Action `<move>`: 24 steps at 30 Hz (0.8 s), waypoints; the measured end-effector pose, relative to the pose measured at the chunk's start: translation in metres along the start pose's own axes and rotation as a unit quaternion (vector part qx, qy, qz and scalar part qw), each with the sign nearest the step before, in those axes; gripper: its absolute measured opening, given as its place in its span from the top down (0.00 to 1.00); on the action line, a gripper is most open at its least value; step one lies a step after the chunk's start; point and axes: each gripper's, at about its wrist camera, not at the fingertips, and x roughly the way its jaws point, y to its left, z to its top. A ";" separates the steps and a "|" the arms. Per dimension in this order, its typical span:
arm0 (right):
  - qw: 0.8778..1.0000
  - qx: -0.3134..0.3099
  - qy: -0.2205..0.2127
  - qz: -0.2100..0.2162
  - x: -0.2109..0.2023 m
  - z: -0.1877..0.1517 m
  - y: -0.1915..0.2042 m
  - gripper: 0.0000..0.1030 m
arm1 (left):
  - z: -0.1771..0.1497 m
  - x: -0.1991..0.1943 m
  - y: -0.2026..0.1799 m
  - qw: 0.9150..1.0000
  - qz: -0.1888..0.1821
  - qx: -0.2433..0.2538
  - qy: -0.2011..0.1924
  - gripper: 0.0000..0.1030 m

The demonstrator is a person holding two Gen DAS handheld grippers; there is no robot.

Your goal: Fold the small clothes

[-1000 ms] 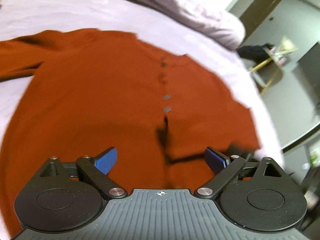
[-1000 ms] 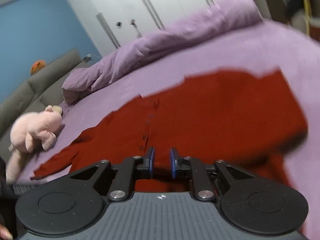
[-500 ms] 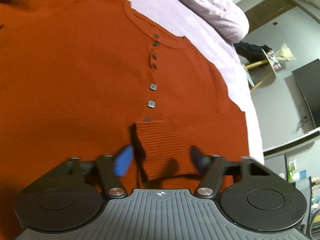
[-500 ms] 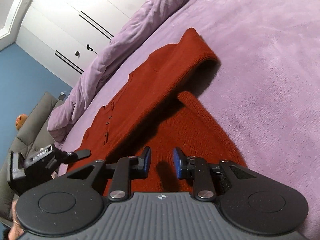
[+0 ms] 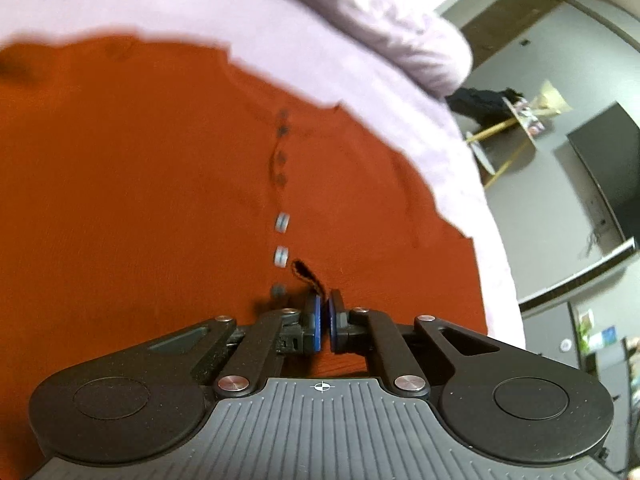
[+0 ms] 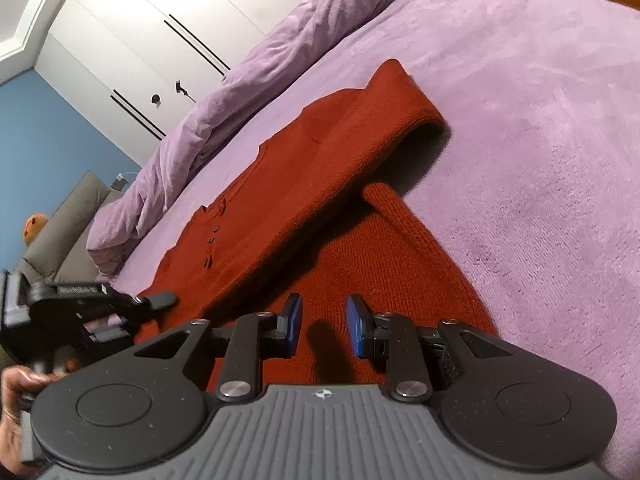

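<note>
Left claw (image 5: 323,316) pinches the rust sweater (image 5: 140,200) near its buttons; right claw (image 6: 323,326) hovers low, jaws parted, over the hem.

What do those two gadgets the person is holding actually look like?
Both match. The left gripper and right gripper each have a ribbed grey body with a small crosshair mark, two round black discs, black link bars with silver rivets, and blue finger pads. No cables show.

Left claw (image 5: 323,322) pinched closed; right claw (image 6: 323,326) parted.
</note>
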 end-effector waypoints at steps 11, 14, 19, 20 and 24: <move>0.999 -0.023 0.009 -0.041 -0.002 0.009 0.010 0.80 | 0.033 -0.024 0.007 0.941 0.284 0.157 -0.100 0.94; 0.999 -0.024 0.009 -0.048 -0.001 0.017 0.018 0.72 | 0.030 -0.019 0.041 0.974 0.202 0.089 -0.058 0.64; 0.997 -0.046 -0.027 -0.057 -0.001 0.039 0.031 0.62 | 0.024 -0.002 0.063 0.991 0.128 0.045 -0.012 0.43; 0.997 -0.045 -0.031 -0.060 0.001 0.044 0.032 0.62 | 0.025 0.001 0.064 0.992 0.121 0.044 -0.008 0.39; 0.996 -0.041 -0.043 -0.068 0.008 0.059 0.034 0.62 | 0.033 0.017 0.061 0.990 0.130 0.052 -0.007 0.39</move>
